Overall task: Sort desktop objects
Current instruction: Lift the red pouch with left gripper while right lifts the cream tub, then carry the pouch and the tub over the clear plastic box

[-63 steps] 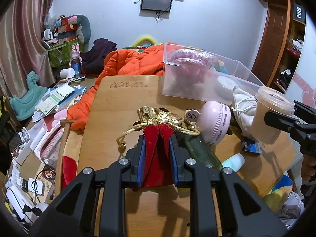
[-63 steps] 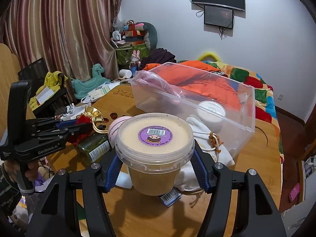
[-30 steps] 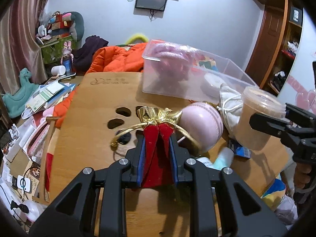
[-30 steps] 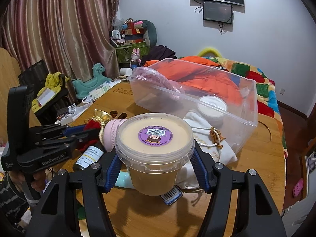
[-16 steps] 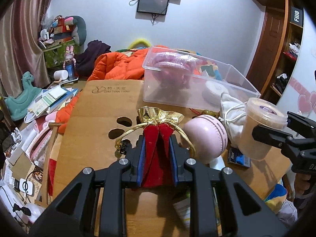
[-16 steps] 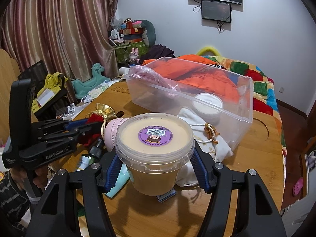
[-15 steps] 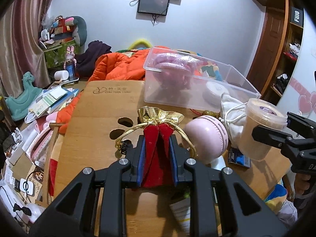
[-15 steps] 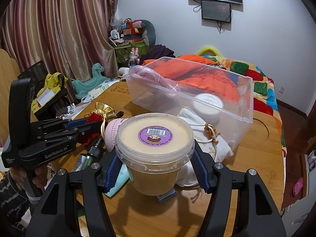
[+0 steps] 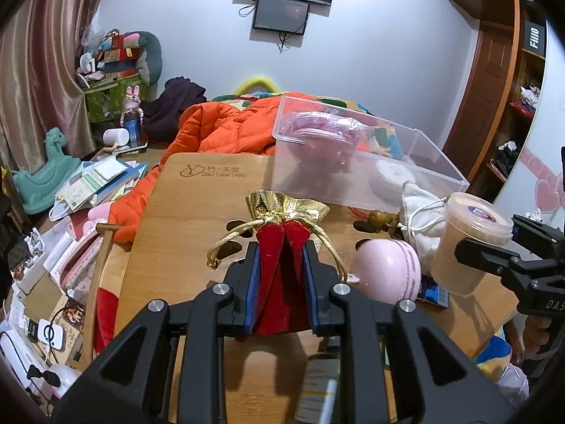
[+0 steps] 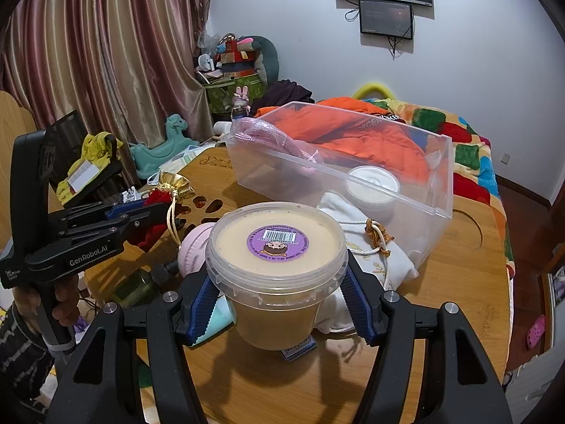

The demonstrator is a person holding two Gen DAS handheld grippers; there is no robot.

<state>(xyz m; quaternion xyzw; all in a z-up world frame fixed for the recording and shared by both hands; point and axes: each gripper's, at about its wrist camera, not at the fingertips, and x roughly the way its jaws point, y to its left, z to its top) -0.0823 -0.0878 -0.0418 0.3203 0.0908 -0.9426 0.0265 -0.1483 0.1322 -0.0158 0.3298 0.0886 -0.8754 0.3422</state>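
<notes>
A red velvet pouch [image 9: 279, 282] with a gold top and cord hangs above the wooden table [image 9: 183, 247], pinched between the blue pads of my left gripper [image 9: 281, 245]. In the right wrist view this gripper [image 10: 155, 208] and the pouch [image 10: 173, 182] show at the left. My right gripper [image 10: 275, 304] is shut on a clear tub [image 10: 275, 243] of beige contents with a purple sticker on its lid, held off the table. The left wrist view shows that tub [image 9: 469, 243] at the right. Behind both stands a clear plastic bin [image 10: 438, 190] holding a pink cord and a white round jar.
A pink round case [image 9: 388, 275], a white drawstring bag [image 9: 420, 208], a green bottle [image 10: 137, 282] and a blue card [image 9: 432, 293] lie on the table between the grippers. An orange jacket [image 9: 226, 130] drapes over the far edge. Papers and clutter fill the floor at left.
The left gripper with the pouch has risen slightly and drifted left, so the green bottle now lies beneath it. The right gripper holds the tub still.
</notes>
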